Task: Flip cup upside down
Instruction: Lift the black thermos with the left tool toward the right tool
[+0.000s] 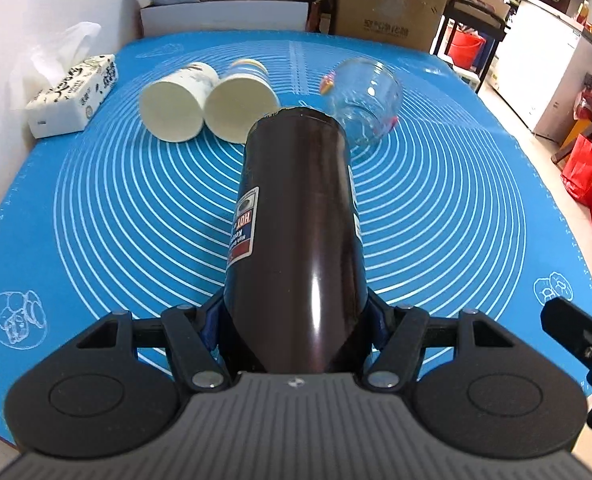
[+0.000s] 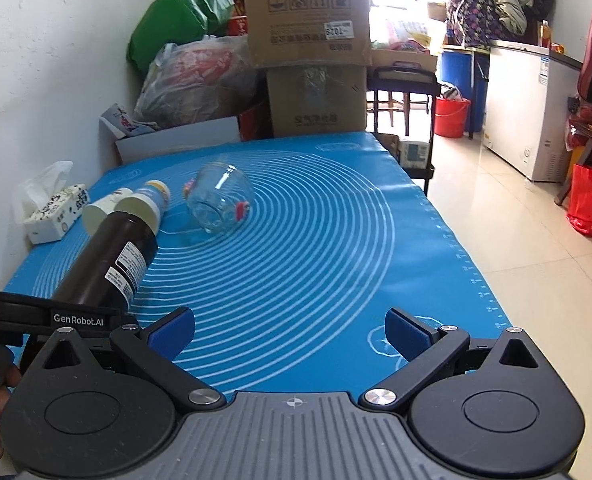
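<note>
While my left tongs [image 1: 296,320] pinch the dark cup [image 1: 296,216] near its lower end, cup tilted above the blue worktop [image 1: 455,220], pointing away, right tongs [image 2: 290,330] spread, holding nothing, beside it.

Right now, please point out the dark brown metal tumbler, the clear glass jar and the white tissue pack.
Dark brown metal tumbler [image 1: 296,216], left wrist view, middle of its side.
Clear glass jar [image 2: 220,202], right wrist view, its belly.
White tissue pack [image 1: 74,96], left wrist view, top face.
</note>
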Available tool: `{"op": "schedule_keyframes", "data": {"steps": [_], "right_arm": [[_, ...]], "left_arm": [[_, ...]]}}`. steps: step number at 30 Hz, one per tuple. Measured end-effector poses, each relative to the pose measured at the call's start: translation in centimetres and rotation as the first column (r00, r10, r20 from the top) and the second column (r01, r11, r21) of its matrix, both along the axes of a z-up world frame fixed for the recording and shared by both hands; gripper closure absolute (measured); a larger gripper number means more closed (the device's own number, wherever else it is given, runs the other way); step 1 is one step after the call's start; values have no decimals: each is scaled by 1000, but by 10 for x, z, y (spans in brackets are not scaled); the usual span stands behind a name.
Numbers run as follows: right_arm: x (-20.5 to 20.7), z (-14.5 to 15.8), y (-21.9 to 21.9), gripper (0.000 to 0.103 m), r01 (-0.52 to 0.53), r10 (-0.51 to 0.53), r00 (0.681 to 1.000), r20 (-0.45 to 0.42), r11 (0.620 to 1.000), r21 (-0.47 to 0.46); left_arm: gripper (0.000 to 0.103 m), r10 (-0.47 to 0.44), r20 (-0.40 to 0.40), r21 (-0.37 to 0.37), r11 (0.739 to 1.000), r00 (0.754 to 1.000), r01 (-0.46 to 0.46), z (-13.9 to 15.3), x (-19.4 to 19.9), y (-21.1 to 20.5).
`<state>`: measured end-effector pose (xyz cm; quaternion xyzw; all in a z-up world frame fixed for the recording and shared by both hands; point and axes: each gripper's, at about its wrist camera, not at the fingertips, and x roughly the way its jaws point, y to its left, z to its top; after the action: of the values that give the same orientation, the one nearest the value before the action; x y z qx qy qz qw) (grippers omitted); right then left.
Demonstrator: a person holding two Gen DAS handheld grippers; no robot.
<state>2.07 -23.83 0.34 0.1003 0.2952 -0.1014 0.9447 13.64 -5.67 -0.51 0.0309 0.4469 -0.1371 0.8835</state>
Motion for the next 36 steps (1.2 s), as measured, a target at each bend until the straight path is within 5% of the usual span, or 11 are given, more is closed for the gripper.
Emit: {"op": "schedule_keyframes", "data": {"steps": [19, 21, 23, 36], "right_arm": [[17, -14, -2, 0, -1, 3, 999, -47, 1000, 26], [17, -14, 0, 0, -5, 6, 999, -51, 1000, 22], [18, -14, 2, 0, -9, 10, 998, -55, 1000, 19], [23, 10, 19, 0, -69, 69, 997, -45, 998, -9]], "left_arm": [[35, 1, -39, 10, 1000, 999, -1, -16, 5, -5], [33, -7, -18, 10, 1000, 1000, 8, -11, 2, -5], [20, -18, -2, 2, 1000, 1000, 18, -5, -1, -5], [15, -28, 116, 49, 999, 993, 23, 28, -22, 23]]}}
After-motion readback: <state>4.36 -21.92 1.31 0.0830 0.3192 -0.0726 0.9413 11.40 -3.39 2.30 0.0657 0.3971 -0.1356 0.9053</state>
